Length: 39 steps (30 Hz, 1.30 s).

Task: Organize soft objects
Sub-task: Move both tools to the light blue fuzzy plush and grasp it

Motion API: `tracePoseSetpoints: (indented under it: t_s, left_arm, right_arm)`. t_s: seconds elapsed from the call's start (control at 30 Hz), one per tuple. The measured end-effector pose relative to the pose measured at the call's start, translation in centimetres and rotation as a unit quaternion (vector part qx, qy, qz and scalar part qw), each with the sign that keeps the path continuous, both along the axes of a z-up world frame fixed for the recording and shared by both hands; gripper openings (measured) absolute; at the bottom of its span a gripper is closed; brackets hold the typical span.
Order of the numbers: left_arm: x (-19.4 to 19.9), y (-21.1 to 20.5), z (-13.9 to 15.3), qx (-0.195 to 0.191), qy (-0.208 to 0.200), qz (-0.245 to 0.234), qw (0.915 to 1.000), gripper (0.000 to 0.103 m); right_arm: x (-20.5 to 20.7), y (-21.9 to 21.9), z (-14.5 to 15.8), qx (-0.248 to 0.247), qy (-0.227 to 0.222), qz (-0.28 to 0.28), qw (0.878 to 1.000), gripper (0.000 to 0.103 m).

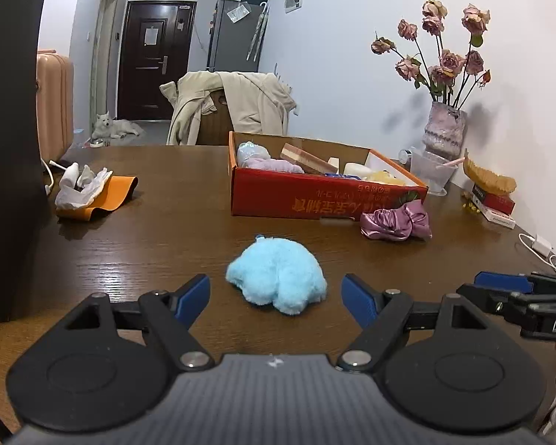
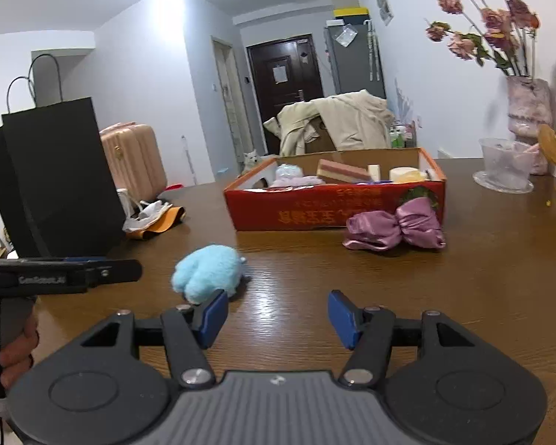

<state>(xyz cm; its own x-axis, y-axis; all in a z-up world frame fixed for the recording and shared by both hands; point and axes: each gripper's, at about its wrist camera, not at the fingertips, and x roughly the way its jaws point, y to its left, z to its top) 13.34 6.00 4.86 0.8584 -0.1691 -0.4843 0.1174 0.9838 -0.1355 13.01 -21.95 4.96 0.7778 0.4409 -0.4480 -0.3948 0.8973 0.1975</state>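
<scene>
Two grippers we held above the table, jaws apart and empty: left gripper, right gripper. One blue plush lay ahead of the left gripper, near the red box, long axis crosswise, loop end pointing boxward. One pink bow lay beside the box.

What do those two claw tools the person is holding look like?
Both match: the left gripper and right gripper have black hinged arms on round discs, a ribbed grey body and two blue pads. White lettering runs along each side. No cables are visible.
</scene>
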Motion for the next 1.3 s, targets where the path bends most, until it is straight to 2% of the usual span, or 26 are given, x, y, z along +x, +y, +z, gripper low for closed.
tracePoseSetpoints:
  t_s: [0.23,0.33,0.43,0.6,0.67,0.7,0.77,0.83,0.93,1.07,1.13,1.23,1.3]
  left_arm:
    - [2.2,1.1,-1.8,-0.029,0.035,0.011,0.9989,0.074]
    - [3.9,1.3,-2.7,-0.042,0.052,0.008,0.9977,0.065]
    - [6.3,1.8,-3.4,-0.061,0.07,0.001,0.9957,0.062]
    - [8.9,3.3,-4.3,-0.111,0.09,-0.013,0.9897,0.057]
    - [9.3,3.9,-4.9,-0.138,0.094,-0.021,0.9857,0.042]
    - [9.5,4.1,-5.2,-0.149,0.097,-0.024,0.9837,0.037]
    - [9.7,4.4,-5.7,-0.165,0.1,-0.028,0.9808,0.033]
    - [9.7,4.3,-5.8,-0.163,0.099,-0.024,0.9814,0.03]
    - [9.9,4.5,-6.1,-0.174,0.104,-0.021,0.9791,0.027]
    - [9.8,4.5,-6.1,-0.176,0.102,-0.021,0.9789,0.027]
    - [9.6,4.4,-5.9,-0.176,0.101,-0.023,0.979,0.026]
    - [7.9,3.3,-4.6,-0.171,0.076,-0.034,0.9818,0.026]
    - [7.0,2.5,-3.8,-0.179,0.068,-0.038,0.9808,0.026]
  right_arm:
    - [2.0,2.0,-0.8,-0.007,0.021,0.013,1.0,0.059]
    - [4.6,2.8,-0.4,0.004,0.023,0.024,0.999,0.059]
    - [7.9,4.3,-0.6,0.015,0.036,0.039,0.999,0.059]
    - [13.4,6.9,-1.8,0.055,0.098,0.061,0.992,0.059]
    - [14.8,8.1,-2.5,0.067,0.124,0.065,0.988,0.057]
    - [15.0,8.5,-2.8,0.07,0.126,0.07,0.987,0.055]
    - [15.4,9.2,-3.5,0.07,0.138,0.076,0.985,0.043]
    - [15.5,9.6,-4.1,0.069,0.144,0.074,0.984,0.041]
    - [15.9,9.3,-4.8,0.094,0.164,0.073,0.979,0.039]
    - [15.6,9.2,-4.8,0.103,0.166,0.064,0.979,0.037]
    - [14.9,9.1,-4.5,0.099,0.161,0.058,0.98,0.036]
    - [13.4,8.0,-3.3,0.109,0.143,0.052,0.982,0.036]
    - [12.0,6.9,-2.2,0.112,0.128,0.049,0.984,0.036]
